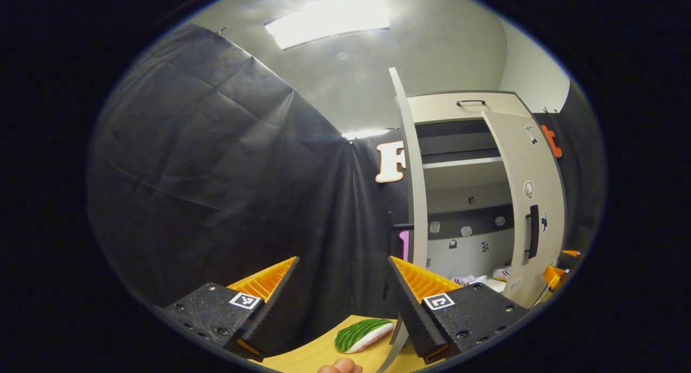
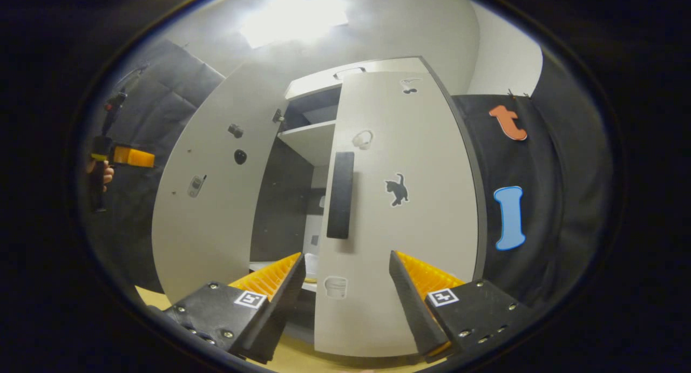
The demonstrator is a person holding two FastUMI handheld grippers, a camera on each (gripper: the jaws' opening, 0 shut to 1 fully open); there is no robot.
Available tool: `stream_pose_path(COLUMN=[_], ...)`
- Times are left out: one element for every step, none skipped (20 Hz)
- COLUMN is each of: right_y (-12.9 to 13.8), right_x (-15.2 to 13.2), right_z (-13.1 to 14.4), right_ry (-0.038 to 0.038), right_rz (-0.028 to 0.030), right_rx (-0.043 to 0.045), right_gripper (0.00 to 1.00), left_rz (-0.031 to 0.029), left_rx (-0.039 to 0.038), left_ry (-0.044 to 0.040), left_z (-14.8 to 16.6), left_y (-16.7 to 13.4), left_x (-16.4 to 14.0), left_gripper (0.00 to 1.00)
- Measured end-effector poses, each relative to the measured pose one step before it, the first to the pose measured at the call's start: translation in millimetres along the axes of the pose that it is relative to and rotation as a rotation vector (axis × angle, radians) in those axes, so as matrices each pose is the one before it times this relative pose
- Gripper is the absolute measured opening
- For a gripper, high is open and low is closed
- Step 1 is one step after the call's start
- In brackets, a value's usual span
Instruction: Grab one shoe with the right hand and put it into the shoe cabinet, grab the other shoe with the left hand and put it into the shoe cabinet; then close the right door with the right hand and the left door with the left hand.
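Observation:
In the left gripper view the pale shoe cabinet [image 1: 459,106] stands to the right. Its left door [image 1: 414,200] is swung out edge-on and its right door [image 1: 532,200] is half shut. Two white shoes [image 1: 468,279] lie on the bottom shelf, the second [image 1: 502,273] further right. My left gripper [image 1: 343,270] is open and empty, well back from the left door. In the right gripper view my right gripper [image 2: 345,265] is open and empty, close to the right door [image 2: 399,211], below its dark handle [image 2: 341,195]. The left door [image 2: 210,200] stands wide open.
A green-striped object [image 1: 363,334] lies on the wooden floor [image 1: 313,357] below my left gripper, beside a fingertip [image 1: 340,366]. Black cloth walls [image 1: 216,173] close in the left side. The left gripper [image 2: 129,157], held by a hand [image 2: 105,173], is at the far left in the right gripper view.

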State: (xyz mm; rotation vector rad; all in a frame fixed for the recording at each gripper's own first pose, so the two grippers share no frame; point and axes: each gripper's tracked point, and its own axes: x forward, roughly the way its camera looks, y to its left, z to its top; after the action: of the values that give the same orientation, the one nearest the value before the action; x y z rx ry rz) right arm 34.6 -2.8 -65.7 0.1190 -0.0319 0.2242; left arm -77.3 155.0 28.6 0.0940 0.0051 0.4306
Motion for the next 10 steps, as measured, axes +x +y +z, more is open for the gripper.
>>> stream_pose_path(right_y=[-0.91, -2.22, -2.98, -2.94, -2.06, -2.47, -2.45, -1.75, -1.55, -1.13], right_x=[-0.85, -1.21, -0.99, -0.96, -1.62, -0.73, -0.36, 0.65, -0.35, 0.49], right_z=[0.61, 0.5, 1.43, 0.99, 0.22, 0.24, 0.25, 0.72, -0.39, 0.43], right_ry=[-0.00153, -0.00137, -0.00201, -0.00237, -0.00068, 0.00039, -0.00072, -0.00133, 0.00012, 0.00172], right_rz=[-0.00105, -0.00245, -0.00289, -0.00333, -0.00433, -0.00392, -0.00334, -0.00347, -0.00226, -0.00233], right_rx=[0.00229, 0.00307, 0.00415, 0.00554, 0.00695, 0.00655, 0.006, 0.00612, 0.00451, 0.00358], right_gripper=[0.93, 0.93, 0.93, 0.93, 0.93, 0.93, 0.93, 0.93, 0.93, 0.93], left_rz=[-0.00577, -0.00828, -0.01218, -0.01362, -0.01568, 0.01011, 0.0028, 0.00054, -0.00581, -0.0175], left_rx=[-0.00253, -0.00571, -0.00539, -0.00413, -0.0051, 0.00623, 0.01001, 0.00682, 0.0029, -0.0031], left_ry=[0.01799, 0.01629, 0.01517, 0.01662, 0.01692, 0.00649, -0.00537, -0.0024, 0.00264, 0.00106], left_z=[-7.15, -5.56, -4.52, -4.11, -5.89, -0.51, 0.12, 1.5, -0.74, 0.81], left_y=[-2.1, -3.17, -4.04, -4.75, -5.53, -0.28, 1.48, -0.42, -2.12, -2.86], left_x=[4.08, 2.68, 3.34, 1.92, 1.88, -1.91, 3.71, -0.26, -0.53, -0.01], left_gripper=[0.94, 0.89, 0.99, 0.99, 0.94, 0.89, 0.89, 0.93, 0.94, 0.94])
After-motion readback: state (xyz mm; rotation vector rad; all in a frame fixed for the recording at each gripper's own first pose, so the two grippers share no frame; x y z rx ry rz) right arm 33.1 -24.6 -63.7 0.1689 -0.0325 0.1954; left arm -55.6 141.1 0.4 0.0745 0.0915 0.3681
